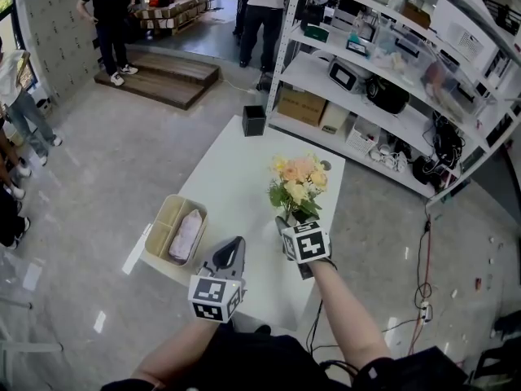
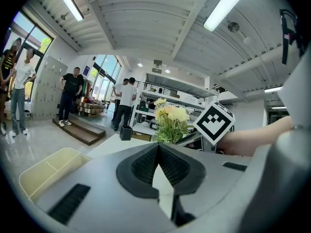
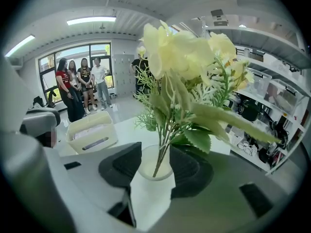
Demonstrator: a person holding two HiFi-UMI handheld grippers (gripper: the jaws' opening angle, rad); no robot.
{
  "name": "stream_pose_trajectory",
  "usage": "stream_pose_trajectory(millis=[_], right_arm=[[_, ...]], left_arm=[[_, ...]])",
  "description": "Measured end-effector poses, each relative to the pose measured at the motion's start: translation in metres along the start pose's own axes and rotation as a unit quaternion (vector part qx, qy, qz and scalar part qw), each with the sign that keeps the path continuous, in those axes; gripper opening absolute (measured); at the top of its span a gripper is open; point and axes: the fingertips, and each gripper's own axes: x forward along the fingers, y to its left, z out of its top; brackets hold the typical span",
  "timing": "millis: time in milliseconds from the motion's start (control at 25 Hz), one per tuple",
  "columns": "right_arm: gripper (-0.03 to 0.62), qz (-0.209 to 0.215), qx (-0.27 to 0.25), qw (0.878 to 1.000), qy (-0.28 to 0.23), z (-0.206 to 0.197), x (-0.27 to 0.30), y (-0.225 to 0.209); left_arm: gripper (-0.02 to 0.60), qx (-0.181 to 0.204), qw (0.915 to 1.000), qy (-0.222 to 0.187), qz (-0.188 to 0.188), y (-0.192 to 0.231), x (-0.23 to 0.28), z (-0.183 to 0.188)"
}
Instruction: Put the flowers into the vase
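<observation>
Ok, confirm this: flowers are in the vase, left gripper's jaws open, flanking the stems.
Wrong gripper: the flowers are in the vase, the right gripper's jaws open, flanking the stems, as the right gripper view shows. The left gripper is shut.

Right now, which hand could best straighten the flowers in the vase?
Right. The right gripper has open jaws either side of the vase holding the flowers; the left gripper is shut, near the tray.

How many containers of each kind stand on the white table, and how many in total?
Vase, with the flowers in it: 1
Beige bin: 1
Black box: 1
Total: 3
</observation>
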Motion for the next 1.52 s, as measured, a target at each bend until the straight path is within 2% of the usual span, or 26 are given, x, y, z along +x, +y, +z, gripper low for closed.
stream_pose_trajectory(millis=[280,680,1200,1320,1520], right_arm=[[0.209,0.023,-0.006,1.000,0.020,-0.003,0.001,0.009],[0.212,0.021,0.000,0.999,0.024,-0.007,-0.008,0.012],[0.210,0.037,0.037,0.999,-0.004,-0.024,-0.043,0.022],[0.208,0.042,0.058,0.997,-0.027,-0.027,-0.058,0.023],[0.133,0.032,0.097,0.987,-0.125,-0.026,-0.095,0.021]], left_arm=[[0.005,0.001,1.0000,0.000,-0.004,-0.002,0.001,0.000],[0.005,0.000,1.0000,0.004,-0.006,0.002,-0.002,-0.002],[0.005,0.006,0.9994,0.010,-0.034,-0.014,0.011,-0.004],[0.005,0.010,0.9989,0.011,-0.044,-0.023,0.016,-0.004],[0.005,0.018,0.9981,0.012,-0.057,-0.036,0.019,-0.004]])
